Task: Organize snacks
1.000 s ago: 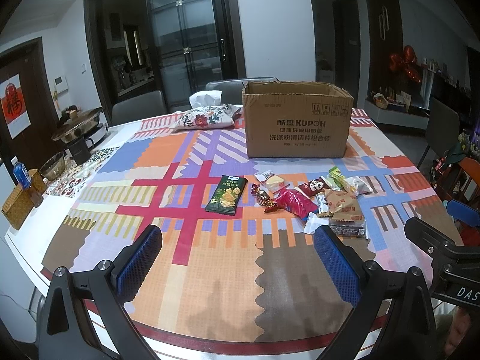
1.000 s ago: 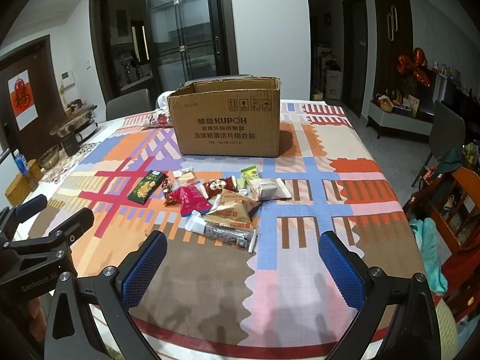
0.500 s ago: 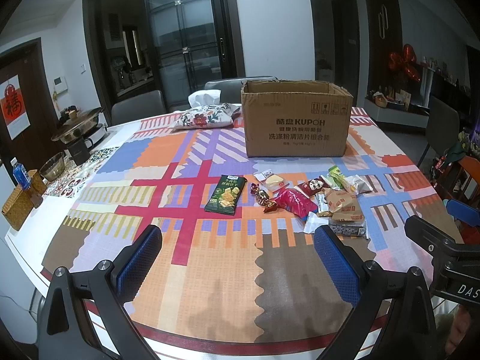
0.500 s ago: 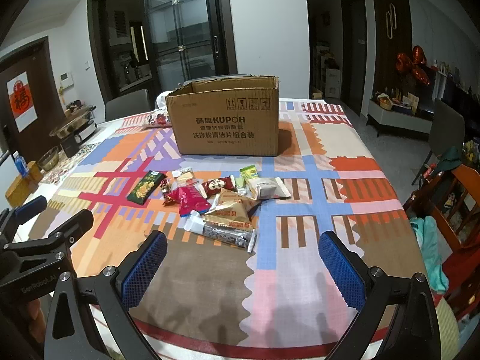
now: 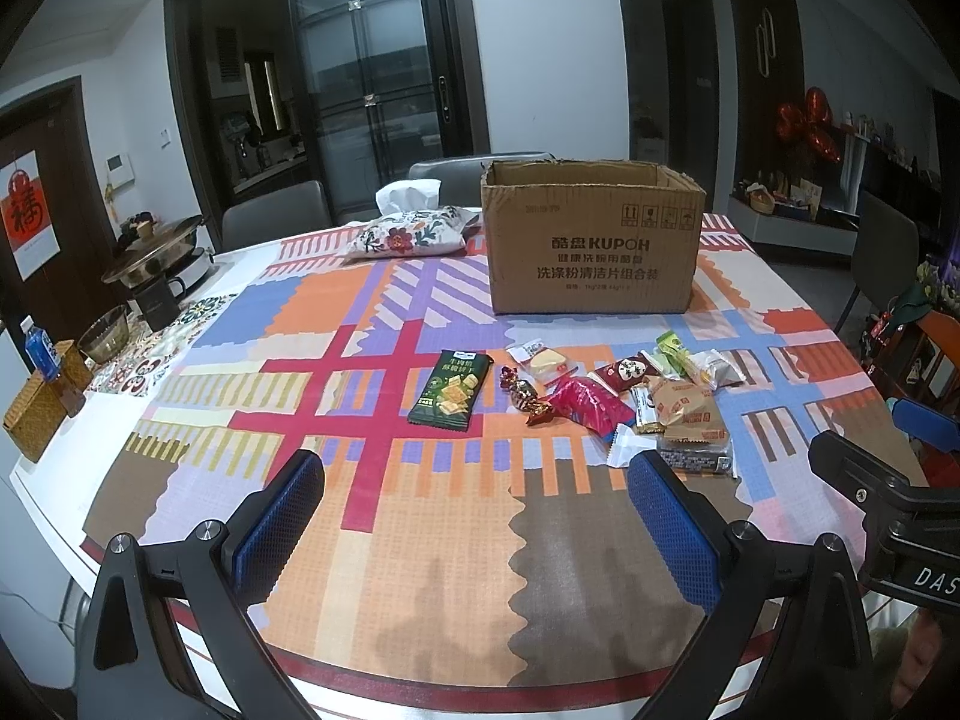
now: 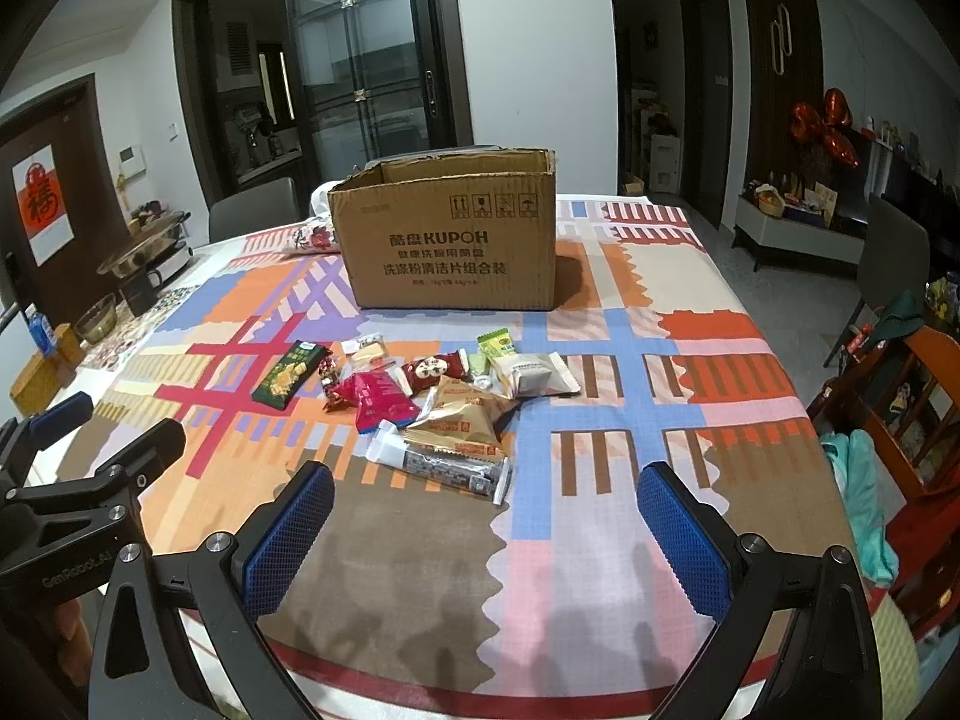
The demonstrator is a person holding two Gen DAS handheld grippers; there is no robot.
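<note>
Both claws hover low over the near edge of the table point(image 5: 420, 570), level and pointing forward across it, side by side. The left gripper point(image 5: 474, 516) is spread wide with nothing between its blue, diamond-ribbed pads point(image 5: 282, 516); the right gripper point(image 6: 486, 522) is spread just as wide and likewise holds nothing, its black angular frame bolted at the knuckles. Under them lies a woven tablecloth point(image 6: 600, 570) in blocky patches of orange, brown, pink, blue and crimson. Farthest ahead of both claws stands an open cardboard box point(image 5: 591, 249), corrugated, rectangular, printed with dark lettering. Between the box and the claws lie the snacks point(image 6: 432, 396) in a loose heap: ahead and to the right of the left gripper, straight ahead and slightly left of the right one. Nearest the right gripper is a long dark bar in clear crinkled wrap point(image 6: 444, 465), touching a puffy tan pillow pack point(image 6: 459, 420). Beyond sit a glossy magenta packet point(image 6: 378, 399) and a flat dark green packet point(image 5: 451, 389), the latter lying apart at the heap's left.
</note>
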